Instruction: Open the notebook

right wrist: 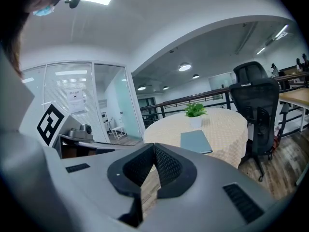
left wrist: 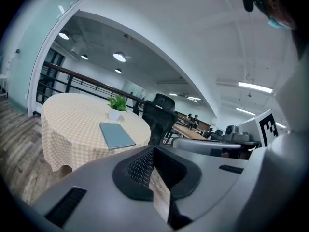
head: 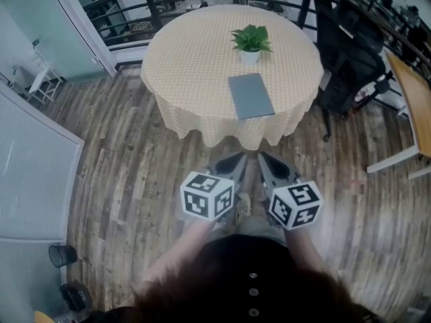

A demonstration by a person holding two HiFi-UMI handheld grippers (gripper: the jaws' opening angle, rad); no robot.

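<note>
A closed grey-blue notebook (head: 250, 95) lies on the near half of a round table with a cream checked cloth (head: 195, 59); it also shows in the left gripper view (left wrist: 116, 135) and the right gripper view (right wrist: 195, 141). A small potted plant (head: 250, 42) stands just behind it. Both grippers are held side by side over the wooden floor, well short of the table. The left gripper (head: 237, 159) (left wrist: 154, 148) is shut with nothing in it. The right gripper (head: 264, 159) (right wrist: 154, 145) is shut and empty too.
A black office chair (head: 350, 59) stands right of the table, with a wooden desk (head: 411, 93) beyond it. A dark railing (head: 121, 5) runs behind the table. A glass partition (head: 34, 147) lines the left side, with a black bin (head: 62, 254) near it.
</note>
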